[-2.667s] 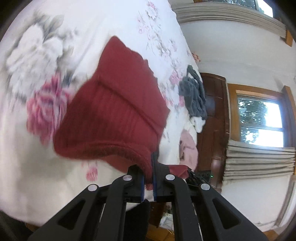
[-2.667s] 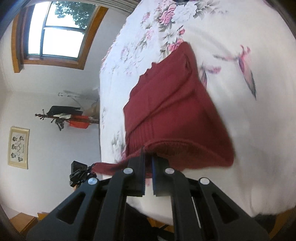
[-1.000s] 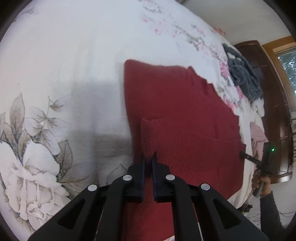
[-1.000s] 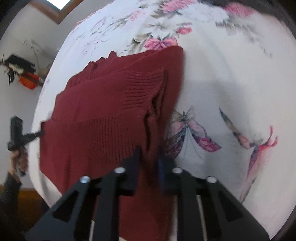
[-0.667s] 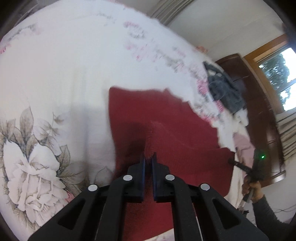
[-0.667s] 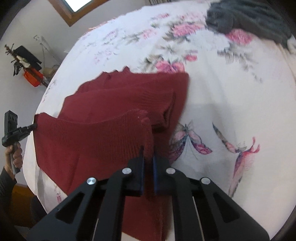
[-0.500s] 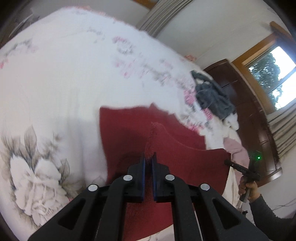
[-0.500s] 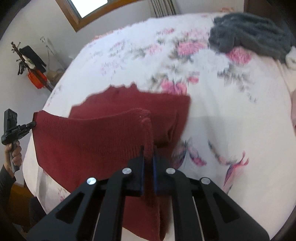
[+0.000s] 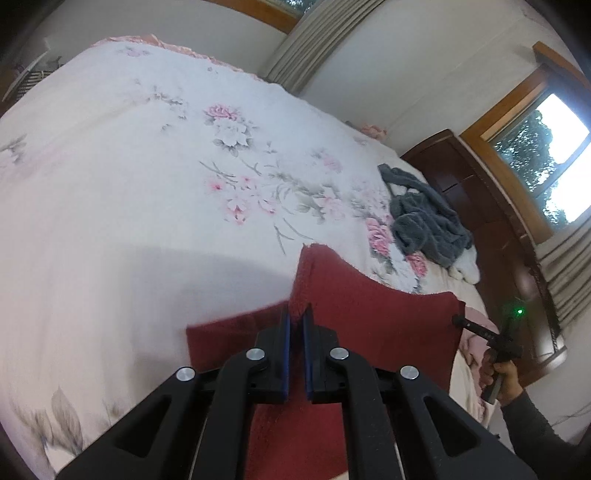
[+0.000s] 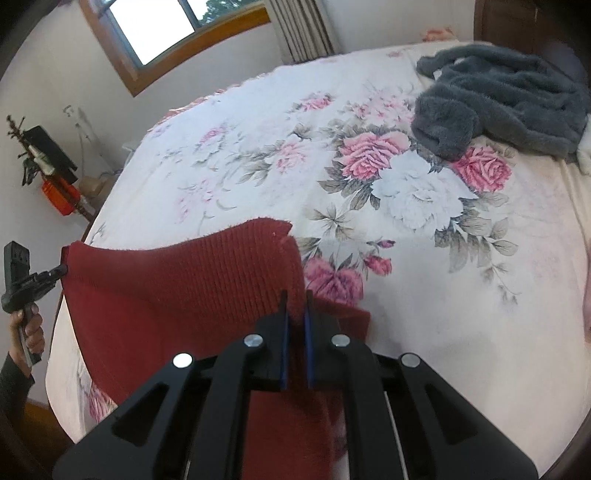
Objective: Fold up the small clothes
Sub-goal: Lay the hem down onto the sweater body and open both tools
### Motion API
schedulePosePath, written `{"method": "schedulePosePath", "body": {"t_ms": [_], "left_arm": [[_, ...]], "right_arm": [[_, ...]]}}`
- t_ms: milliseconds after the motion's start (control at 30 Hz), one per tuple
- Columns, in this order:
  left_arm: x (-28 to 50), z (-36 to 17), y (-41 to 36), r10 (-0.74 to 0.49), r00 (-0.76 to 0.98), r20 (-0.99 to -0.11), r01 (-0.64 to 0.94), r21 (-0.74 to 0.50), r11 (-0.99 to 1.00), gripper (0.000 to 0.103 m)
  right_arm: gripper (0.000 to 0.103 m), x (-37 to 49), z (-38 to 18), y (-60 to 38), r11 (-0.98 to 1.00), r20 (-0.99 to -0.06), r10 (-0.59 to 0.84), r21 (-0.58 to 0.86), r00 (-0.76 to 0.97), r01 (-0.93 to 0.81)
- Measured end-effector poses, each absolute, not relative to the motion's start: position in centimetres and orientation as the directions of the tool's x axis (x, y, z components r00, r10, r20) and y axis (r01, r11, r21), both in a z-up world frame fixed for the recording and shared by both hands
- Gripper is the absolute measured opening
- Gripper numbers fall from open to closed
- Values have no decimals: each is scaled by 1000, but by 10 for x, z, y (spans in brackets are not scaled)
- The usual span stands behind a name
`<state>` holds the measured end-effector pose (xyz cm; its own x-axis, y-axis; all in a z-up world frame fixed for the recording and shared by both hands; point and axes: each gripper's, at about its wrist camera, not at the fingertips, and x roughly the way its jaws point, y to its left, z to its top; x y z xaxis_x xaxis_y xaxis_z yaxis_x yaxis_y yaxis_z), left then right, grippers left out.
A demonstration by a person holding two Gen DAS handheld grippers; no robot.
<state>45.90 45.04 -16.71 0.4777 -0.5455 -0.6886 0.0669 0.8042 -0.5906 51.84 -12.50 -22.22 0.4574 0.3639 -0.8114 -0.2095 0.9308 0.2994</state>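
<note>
Both tongs, left (image 9: 296,325) and right (image 10: 294,310), clamp the red knit garment (image 10: 177,284) at opposite corners; its taut edge spans between them above the bed (image 9: 110,177).

Red knit garment (image 10: 177,288) lower part hidden behind tools.

Bed covered by a white bedspread (image 9: 122,192) printed with pink and grey flowers; a crumpled grey fleece garment (image 10: 491,110) lies near its far corner, with a small white item (image 9: 466,268) touching it on the near side. Dark wooden headboard (image 9: 480,206) beside the bed, two wood-framed windows (image 10: 155,33) with pleated beige curtains (image 9: 306,44), bright daylight and foliage outside. By the white wall, a stand holding black and orange objects (image 10: 51,177), too blurred to identify.
</note>
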Motion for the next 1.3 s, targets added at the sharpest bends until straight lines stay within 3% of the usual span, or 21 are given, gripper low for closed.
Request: {"method": "schedulePosePath", "body": {"t_ms": [267, 500, 967, 1100, 1167, 1300], "left_arm": [[511, -243, 454, -514, 359, -779, -91, -578, 811, 5], [527, -230, 461, -556, 422, -716, -69, -637, 768, 5], [556, -329, 463, -464, 241, -852, -212, -513, 832, 6], [559, -342, 469, -383, 211, -899, -285, -431, 856, 9], [555, -320, 474, -335, 282, -899, -312, -416, 854, 10], [546, -287, 436, -581, 330, -744, -84, -636, 767, 13]], "right_arm": [[5, 565, -280, -112, 961, -900, 274, 242, 338, -134], [5, 581, -264, -110, 954, -877, 297, 261, 378, -146], [6, 612, -330, -117, 962, -923, 273, 267, 272, -61], [26, 614, -338, -122, 974, -929, 225, 223, 296, -40], [26, 608, -326, -133, 964, -899, 253, 265, 358, -15], [28, 592, -316, -144, 857, -795, 478, 515, 374, 0]]}}
